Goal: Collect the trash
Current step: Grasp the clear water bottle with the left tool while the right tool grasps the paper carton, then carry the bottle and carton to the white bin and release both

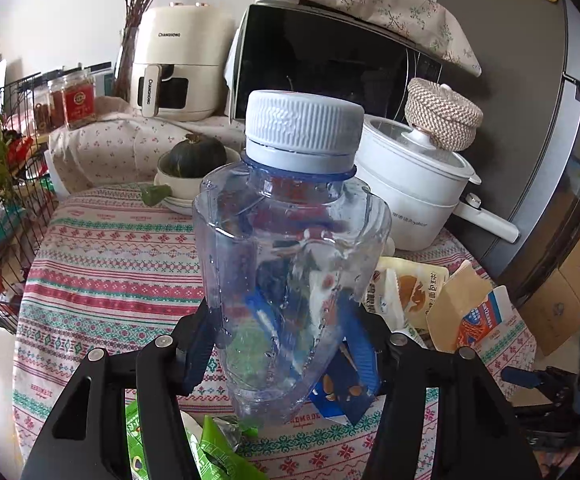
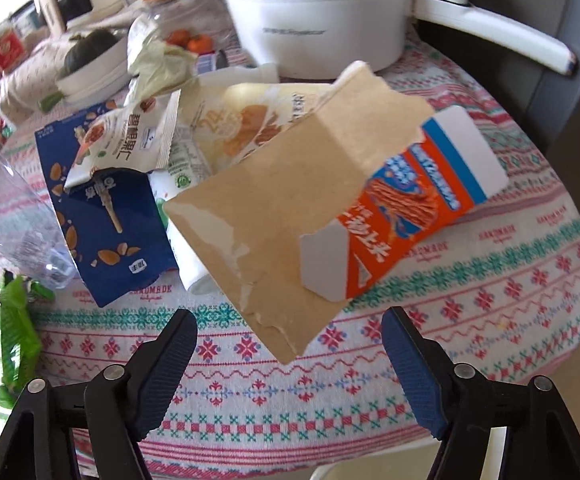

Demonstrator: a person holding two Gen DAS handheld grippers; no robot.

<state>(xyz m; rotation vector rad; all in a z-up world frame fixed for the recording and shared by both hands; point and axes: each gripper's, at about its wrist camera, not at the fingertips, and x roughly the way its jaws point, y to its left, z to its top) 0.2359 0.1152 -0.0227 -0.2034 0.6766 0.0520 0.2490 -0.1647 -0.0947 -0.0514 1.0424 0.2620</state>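
A clear plastic bottle (image 1: 290, 248) with a pale blue cap stands upright between the fingers of my left gripper (image 1: 280, 308). The blue pads press on both of its sides, low on the body. The same bottle shows at the left edge of the right wrist view (image 2: 6, 208). My right gripper (image 2: 290, 332) hangs open over the patterned tablecloth (image 2: 489, 280). A torn orange and brown cardboard box (image 2: 309, 200) lies just ahead of it. The box's ragged brown flap reaches down between the fingertips without touching either pad.
Trash lies left of the box: a dark blue wrapper (image 2: 110, 220), white snack packets (image 2: 130, 140) and a green wrapper (image 2: 14, 328). A white electric pot (image 2: 313, 16) with a long handle stands behind. A squash in a bowl (image 1: 194, 160), an oven and an air fryer fill the back.
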